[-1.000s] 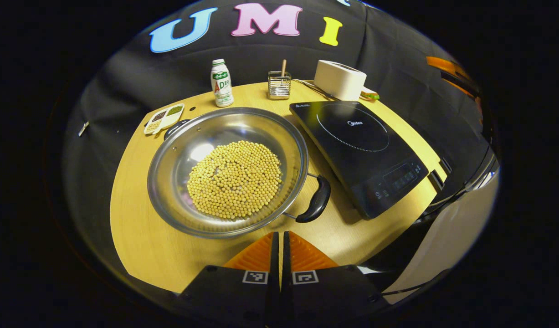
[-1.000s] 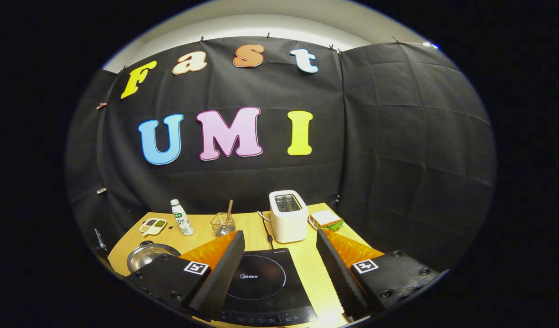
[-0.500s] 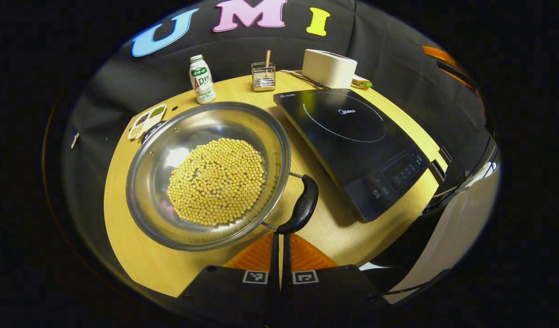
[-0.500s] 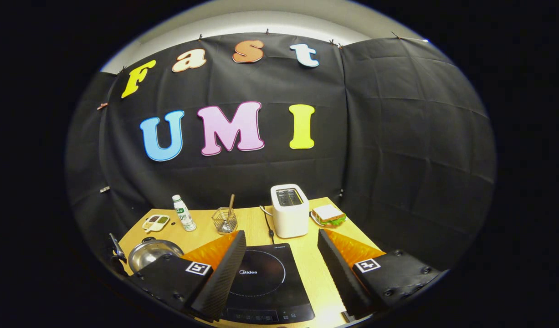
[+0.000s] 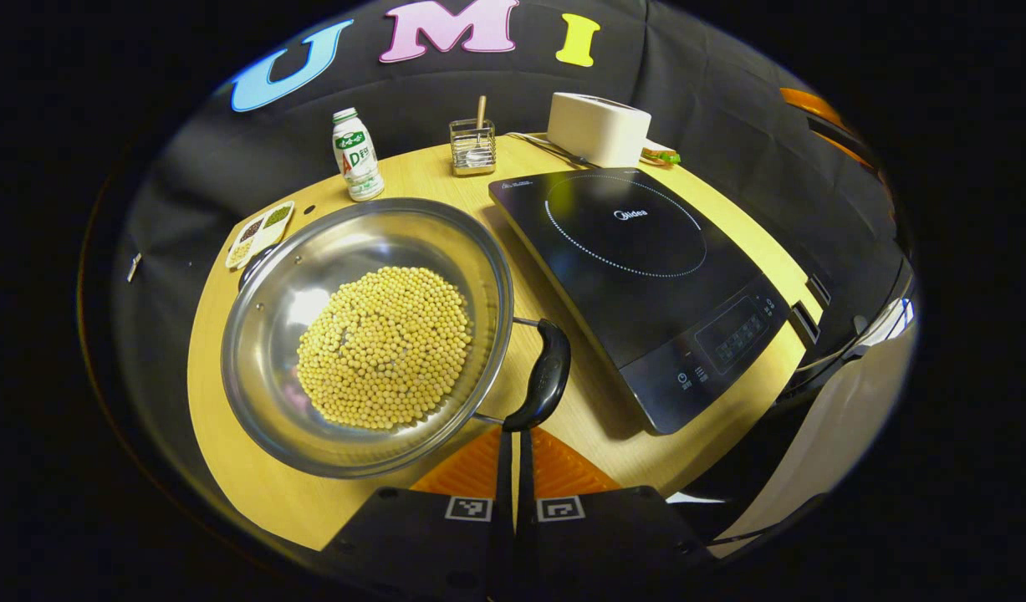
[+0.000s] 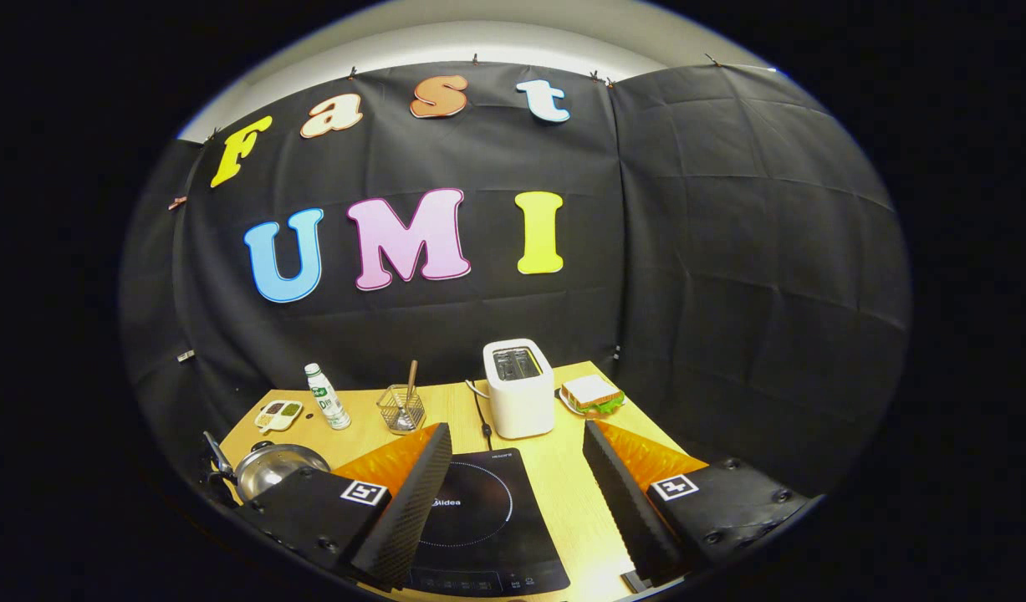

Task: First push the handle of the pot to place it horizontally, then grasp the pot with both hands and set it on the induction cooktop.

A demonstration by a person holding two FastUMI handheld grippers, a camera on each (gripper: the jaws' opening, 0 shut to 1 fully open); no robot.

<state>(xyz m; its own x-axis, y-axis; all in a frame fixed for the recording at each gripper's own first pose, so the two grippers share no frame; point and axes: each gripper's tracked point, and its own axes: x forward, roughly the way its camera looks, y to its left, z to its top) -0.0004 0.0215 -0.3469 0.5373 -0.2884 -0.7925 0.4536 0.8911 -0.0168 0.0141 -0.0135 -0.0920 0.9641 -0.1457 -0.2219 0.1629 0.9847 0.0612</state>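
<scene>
A steel pot (image 5: 312, 276) full of yellow beans (image 5: 383, 347) sits on the wooden table (image 5: 228, 368), left of the black induction cooktop (image 5: 646, 267). Its near black handle (image 5: 546, 374) points toward the cooktop's front corner; a second handle (image 5: 247, 272) peeks out at the far rim. My left gripper (image 5: 515, 435) is shut, and its tips touch the lower end of the near handle. In the right gripper view, my right gripper (image 6: 513, 468) hangs open above the cooktop (image 6: 471, 518), with the pot (image 6: 274, 468) at the lower left.
At the table's back stand a drink bottle (image 5: 356, 155), a wire holder with a stick (image 5: 472, 146), a white toaster (image 5: 599, 128) with its cable and a sandwich (image 6: 592, 393). A small divided dish (image 5: 260, 233) lies behind the pot. The table's edge runs close on the right.
My left gripper has closed in on the pot and met the near handle's end. The handle has swung round toward the left, turning the pot. The right gripper has barely shifted.
</scene>
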